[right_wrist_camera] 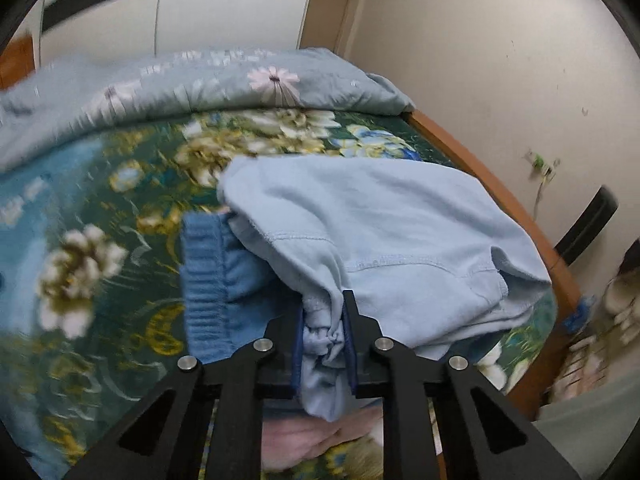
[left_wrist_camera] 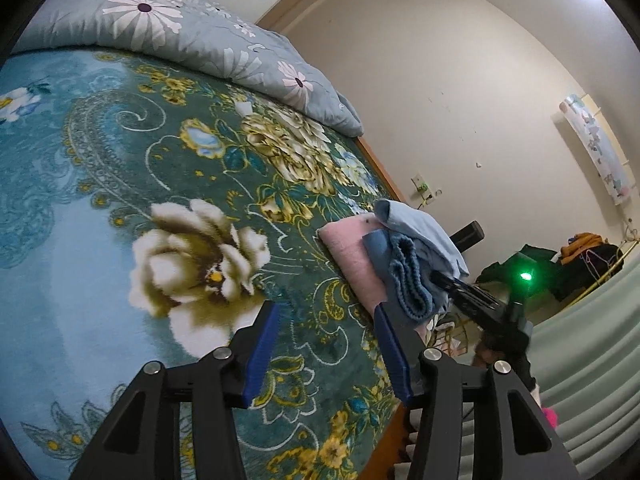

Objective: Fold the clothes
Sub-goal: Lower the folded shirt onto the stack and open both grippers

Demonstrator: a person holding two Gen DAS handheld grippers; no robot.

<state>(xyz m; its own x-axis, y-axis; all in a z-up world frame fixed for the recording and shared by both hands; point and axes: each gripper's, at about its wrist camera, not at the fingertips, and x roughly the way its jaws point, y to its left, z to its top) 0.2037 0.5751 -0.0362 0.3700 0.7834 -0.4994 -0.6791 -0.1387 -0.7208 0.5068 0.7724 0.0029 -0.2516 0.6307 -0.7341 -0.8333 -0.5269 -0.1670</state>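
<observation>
A light blue garment point(right_wrist_camera: 380, 224) lies bunched over a darker blue knit garment point(right_wrist_camera: 208, 280) on the floral bed blanket point(right_wrist_camera: 80, 208). My right gripper point(right_wrist_camera: 324, 316) is shut on a gathered fold of the light blue garment. In the left wrist view the same light blue garment point(left_wrist_camera: 424, 228) and blue knit point(left_wrist_camera: 408, 280) rest on a folded pink garment point(left_wrist_camera: 352, 256) at the bed's right edge. My left gripper point(left_wrist_camera: 324, 340) is open and empty above the blanket point(left_wrist_camera: 120, 184), just left of that pile. The right gripper point(left_wrist_camera: 468, 292) shows there at the pile.
A grey floral quilt point(left_wrist_camera: 192, 36) lies bunched at the head of the bed. The wooden bed frame point(right_wrist_camera: 480, 176) runs along the right edge beside the wall. A heap of dark clothes point(left_wrist_camera: 576, 256) sits across the room. Pale green fabric point(left_wrist_camera: 592, 344) fills the lower right.
</observation>
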